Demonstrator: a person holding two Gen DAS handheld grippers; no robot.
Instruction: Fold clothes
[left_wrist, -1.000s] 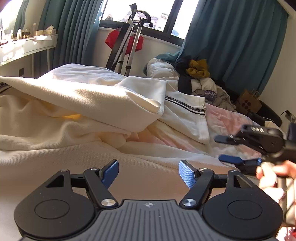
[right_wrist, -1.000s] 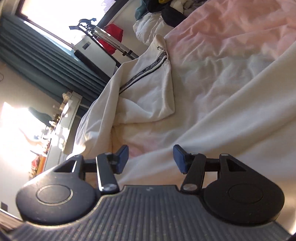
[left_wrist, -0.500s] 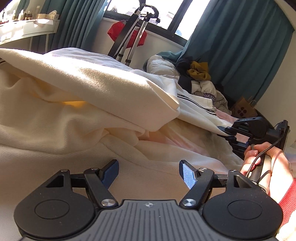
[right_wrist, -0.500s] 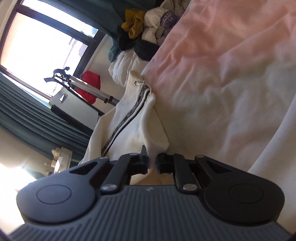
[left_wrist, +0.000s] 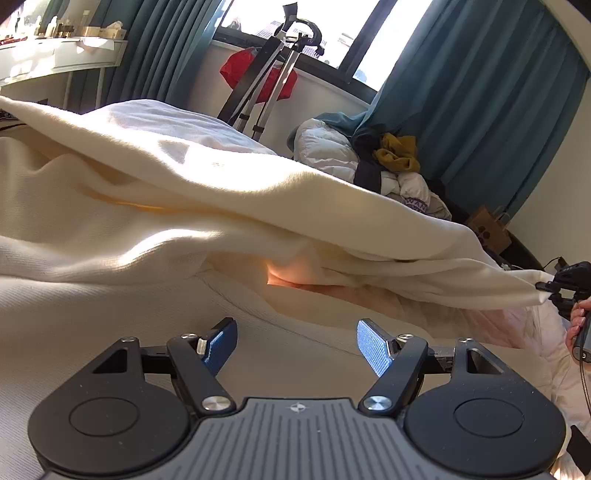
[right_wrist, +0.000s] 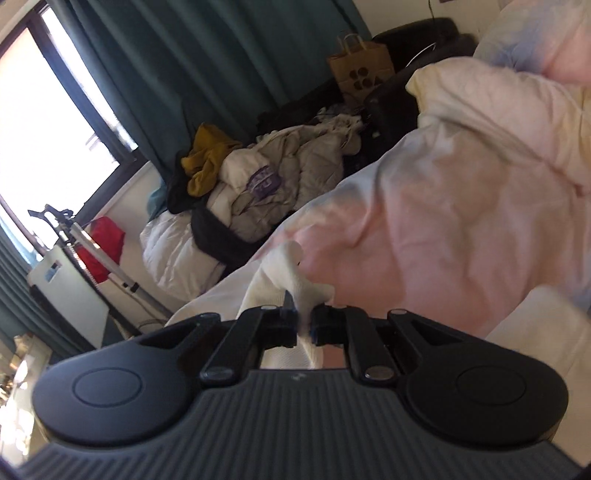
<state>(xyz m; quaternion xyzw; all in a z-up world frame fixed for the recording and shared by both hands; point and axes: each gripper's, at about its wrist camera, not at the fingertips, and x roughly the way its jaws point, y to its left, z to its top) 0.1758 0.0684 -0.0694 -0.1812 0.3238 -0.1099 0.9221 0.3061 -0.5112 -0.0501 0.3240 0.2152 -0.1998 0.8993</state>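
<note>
right gripper (right_wrist: 303, 325): jaws closed tight on a corner of the cream garment (left_wrist: 229, 192), white cloth bunched between the pads; also seen at the far right of the left wrist view, held by a hand (left_wrist: 578, 321).
left gripper (left_wrist: 295, 341): jaws wide apart, nothing between them, low over the cream cloth.
cream garment: spread over the bed (right_wrist: 424, 229), its upper layer lifted and stretched toward the right gripper.
background: clothes pile (right_wrist: 266, 184), teal curtains (left_wrist: 480, 110), paper bag (right_wrist: 360, 68).

Black left tongs (left_wrist: 296, 341) with blue ribbed pads (left_wrist: 373, 347), silver screws and a grey ridged body.
</note>
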